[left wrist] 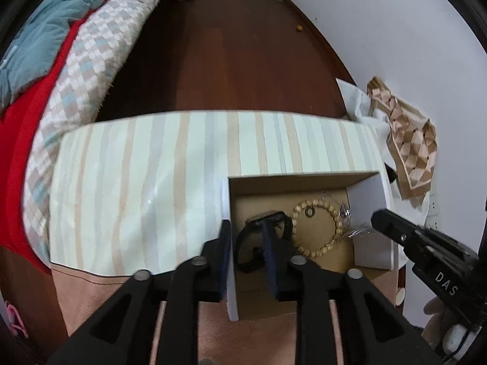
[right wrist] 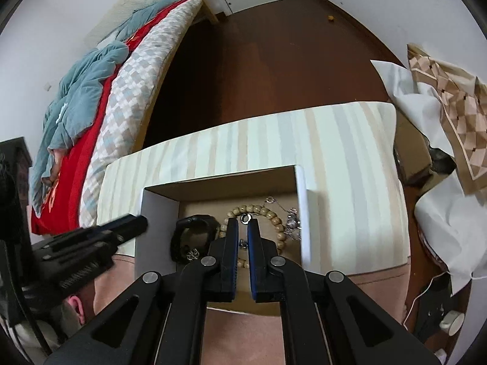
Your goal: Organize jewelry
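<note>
Inspection runs left to right. The left black two-finger gripper [left wrist: 248, 252] straddles the white left wall of the open cardboard box [left wrist: 231, 243]: one finger lies outside that wall, the other inside, with a clear gap between the pads and nothing clamped, so its jaws stand apart. Just inside that wall lies a black strap-type watch [right wrist: 194, 237], curled into a loop, its long axis running roughly from near edge to far edge of the box. Right of it sits a round bracelet of pale wooden beads [right wrist: 268, 216], lying flat with a small metal ring [right wrist: 246, 218] inside the loop. A tangle of silver chain jewellery [right wrist: 292, 222] rests against the right wall. The right black two-finger gripper [right wrist: 242, 228] hangs above the beads, fingers pointing to the far side of the box, its pads near each other with a narrow gap; whether it holds anything cannot be determined. Judgement: several pieces are already inside the box, which stands on a striped pale cloth [right wrist: 350, 152]; sorting within appears unfinished.
</note>
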The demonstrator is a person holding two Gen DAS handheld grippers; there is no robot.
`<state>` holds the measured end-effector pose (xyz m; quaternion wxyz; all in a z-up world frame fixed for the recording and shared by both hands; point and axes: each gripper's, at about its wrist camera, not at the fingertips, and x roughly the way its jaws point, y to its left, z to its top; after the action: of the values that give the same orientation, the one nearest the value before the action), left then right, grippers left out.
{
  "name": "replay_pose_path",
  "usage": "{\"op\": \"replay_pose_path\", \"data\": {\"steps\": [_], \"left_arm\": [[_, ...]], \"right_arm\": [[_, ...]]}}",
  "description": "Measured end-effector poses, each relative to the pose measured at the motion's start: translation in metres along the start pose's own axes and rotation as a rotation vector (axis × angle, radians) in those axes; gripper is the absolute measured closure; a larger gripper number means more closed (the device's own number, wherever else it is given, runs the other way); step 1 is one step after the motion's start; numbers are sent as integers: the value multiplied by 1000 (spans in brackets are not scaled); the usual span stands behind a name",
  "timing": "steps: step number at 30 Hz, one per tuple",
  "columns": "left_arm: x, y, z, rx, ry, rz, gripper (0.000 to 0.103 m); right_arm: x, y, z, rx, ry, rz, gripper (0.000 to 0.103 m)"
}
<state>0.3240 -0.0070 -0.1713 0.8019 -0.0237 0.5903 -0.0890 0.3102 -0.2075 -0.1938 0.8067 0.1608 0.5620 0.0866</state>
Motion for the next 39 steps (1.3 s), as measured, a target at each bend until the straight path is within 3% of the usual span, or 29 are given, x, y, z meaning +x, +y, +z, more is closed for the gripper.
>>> {"op": "replay_pose_path", "data": {"steps": [1,4,6,9,11,13,14,17,25,39], "left_arm": [[-4,1,1,-6,-13,7,66],[-21,4,2,-14,-65,28,53],[-34,5,-1,-12,-98,61,44],[-50,10,-9,-19,-145,104,43],[-56,12,-17,-16,-164,138,32],[-59,14,-27,-18,-176,165,18],[-59,15,-32,-18,-173,177,17],[-55,18,-46,-22,-150,209,5],[-69,14,-81,-37,-165,236,4],[-178,-6,-148,-41,-324,243,4]], "right_arm": [[-3,0,0,-2,-4,-9,88],[-17,4,-2,-22,-27,-31,64],[-26,10,-3,-46,-43,-58,60],[-37,18,-7,-80,-48,-120,53],[-42,23,-13,-101,-49,-172,26],[-44,25,-20,-119,-44,-234,11],[-44,24,-25,-126,-43,-256,8],[-43,24,-39,-132,-24,-309,1],[-67,24,-71,-111,-70,-371,0],[-187,57,-128,-139,-246,-377,0]]}}
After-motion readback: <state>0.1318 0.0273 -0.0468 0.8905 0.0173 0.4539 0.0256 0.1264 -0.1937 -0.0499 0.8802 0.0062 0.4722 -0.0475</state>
